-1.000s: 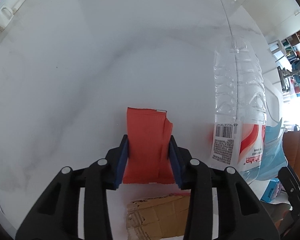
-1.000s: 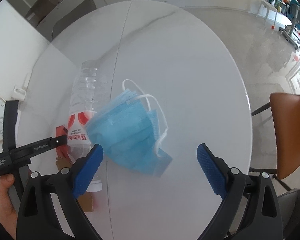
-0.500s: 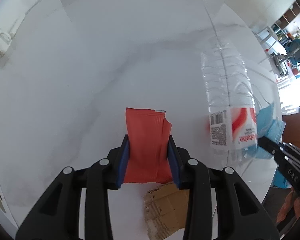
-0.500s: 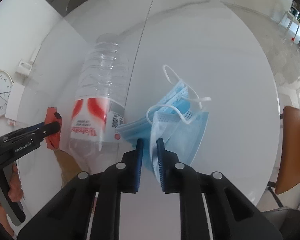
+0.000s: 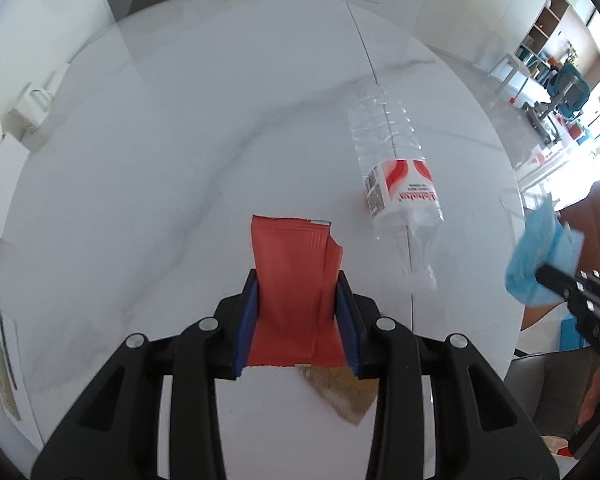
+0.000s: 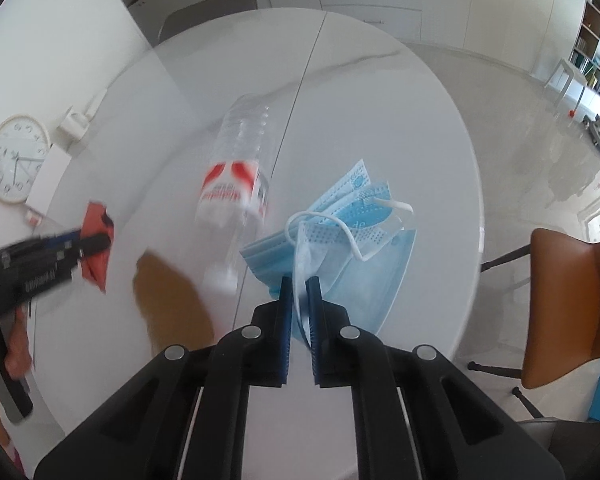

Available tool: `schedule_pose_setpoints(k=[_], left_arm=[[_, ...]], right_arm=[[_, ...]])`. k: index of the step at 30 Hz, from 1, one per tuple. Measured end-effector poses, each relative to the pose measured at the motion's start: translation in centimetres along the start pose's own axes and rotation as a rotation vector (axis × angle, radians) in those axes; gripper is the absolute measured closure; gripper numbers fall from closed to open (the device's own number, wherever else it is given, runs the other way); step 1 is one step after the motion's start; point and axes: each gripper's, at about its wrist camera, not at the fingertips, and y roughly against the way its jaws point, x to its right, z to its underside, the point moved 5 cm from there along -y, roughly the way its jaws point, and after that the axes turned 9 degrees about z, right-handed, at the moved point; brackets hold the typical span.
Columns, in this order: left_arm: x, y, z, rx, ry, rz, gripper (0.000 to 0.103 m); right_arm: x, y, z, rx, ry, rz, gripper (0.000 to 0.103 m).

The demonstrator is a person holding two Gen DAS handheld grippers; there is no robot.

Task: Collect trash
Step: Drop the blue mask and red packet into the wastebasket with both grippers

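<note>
Both claws hold trash above the white worktop [image 5: 148, 168].

The left claw [image 5: 296, 304] is closed part way, pinching a red wrapper [image 5: 294, 280] by its side edges. The right claw [image 6: 299, 312] is nearly closed on a blue face mask [image 6: 356, 236], which hangs from it. An empty plastic bottle [image 5: 396, 196] lies on the worktop between the two claws, and a brown cardboard scrap [image 5: 342, 392] lies beside the bottle's cap end, under the left claw.

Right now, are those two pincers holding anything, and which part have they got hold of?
Yes. The left gripper pinches a red wrapper by its lower half, squeezing its side edges. The right gripper clamps blue face masks at their near edge.
</note>
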Motion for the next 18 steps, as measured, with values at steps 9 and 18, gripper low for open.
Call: schedule_pose_setpoints(k=[9,18], left_arm=[[4.0,4.3,6.1,0.009,-0.09,0.002,0.067],[10.8,5.2,15.0,-0.056,-0.163,0.069,0.067]], right_arm=[[1.6,5.2,9.5,-0.021,0.007,-0.033,0.094],[3.8,7.6,19.1,-0.067,0.018,-0.072,0.094]])
